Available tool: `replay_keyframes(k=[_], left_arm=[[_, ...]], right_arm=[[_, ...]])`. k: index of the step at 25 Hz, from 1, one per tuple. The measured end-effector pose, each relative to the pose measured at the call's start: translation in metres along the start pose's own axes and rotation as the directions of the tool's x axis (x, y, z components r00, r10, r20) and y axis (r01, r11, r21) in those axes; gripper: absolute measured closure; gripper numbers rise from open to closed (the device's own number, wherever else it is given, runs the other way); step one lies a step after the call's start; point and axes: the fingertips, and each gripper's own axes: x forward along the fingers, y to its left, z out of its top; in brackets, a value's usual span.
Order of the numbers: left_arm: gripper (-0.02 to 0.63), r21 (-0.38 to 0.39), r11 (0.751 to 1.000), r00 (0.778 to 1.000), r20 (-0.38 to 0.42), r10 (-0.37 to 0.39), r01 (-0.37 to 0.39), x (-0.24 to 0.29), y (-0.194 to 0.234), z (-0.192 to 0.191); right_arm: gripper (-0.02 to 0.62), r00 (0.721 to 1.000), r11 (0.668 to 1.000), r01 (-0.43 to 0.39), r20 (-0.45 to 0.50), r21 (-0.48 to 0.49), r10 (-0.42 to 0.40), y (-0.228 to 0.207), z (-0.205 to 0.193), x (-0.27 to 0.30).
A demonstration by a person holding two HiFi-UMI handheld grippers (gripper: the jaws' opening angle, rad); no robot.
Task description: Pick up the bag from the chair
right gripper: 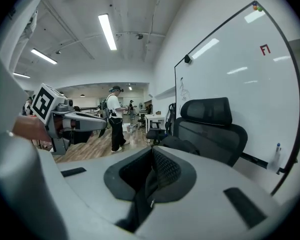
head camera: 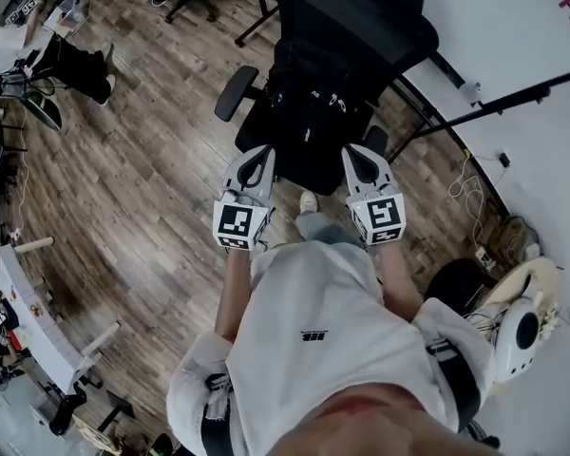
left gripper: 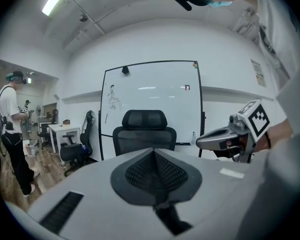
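While the person stands before the black mesh office chair (head camera: 361, 27), the black soft bag (head camera: 309, 112) lies on the seat of this chair, between the two armrests, and nothing touches it. The left gripper (head camera: 262, 160) and the right gripper (head camera: 359, 160) are held side by side above the front edge of the seat, both pointing toward the chair, with the bag just beyond their tips. In the left gripper view the two jaws are pressed together and nothing is between them; the chair stands straight ahead, in front of a large whiteboard (left gripper: 155, 94). In the right gripper view the jaws are also together and empty. There the bag shows as a dark rounded shape on the seat, low and left of the backrest. The floor is of brown wooden planks (head camera: 152, 188). Another person in a white shirt (left gripper: 12, 129) stands farther off at the left, well apart from the chair.
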Motion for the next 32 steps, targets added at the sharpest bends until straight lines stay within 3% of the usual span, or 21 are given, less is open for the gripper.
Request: replay_keyframes(k=[6,11,20,26,32], left_arm=[[0.595,0.072,0.997,0.998,-0.055,-0.021,0.025,0.054,0.026,-0.008],[0.595,0.066,0.997,0.994,-0.105,-0.025,0.032,0.086,0.051,-0.019],[0.595,0.041,0.993,0.984,-0.148,-0.101,0.108,0.128,0.095,-0.039],[0.594,0.034,0.979,0.961,-0.2,-0.19,0.2,0.157,0.12,-0.063],[0.594,0.033,0.949,0.918,-0.266,-0.293,0.312,0.18,0.134,-0.093]], right_arm=[[0.581,0.999,0.998,0.033,-0.044,0.047,-0.031,-0.033,-0.018,0.033],[0.5,0.993,0.992,0.094,-0.081,0.088,-0.087,-0.053,-0.034,0.053],[0.503,0.975,0.974,0.196,-0.127,0.111,-0.181,-0.068,-0.048,0.082],[0.477,0.944,0.948,0.293,-0.196,0.126,-0.266,-0.072,-0.065,0.101],[0.449,0.889,0.893,0.418,-0.275,0.165,-0.365,-0.075,-0.1,0.11]])
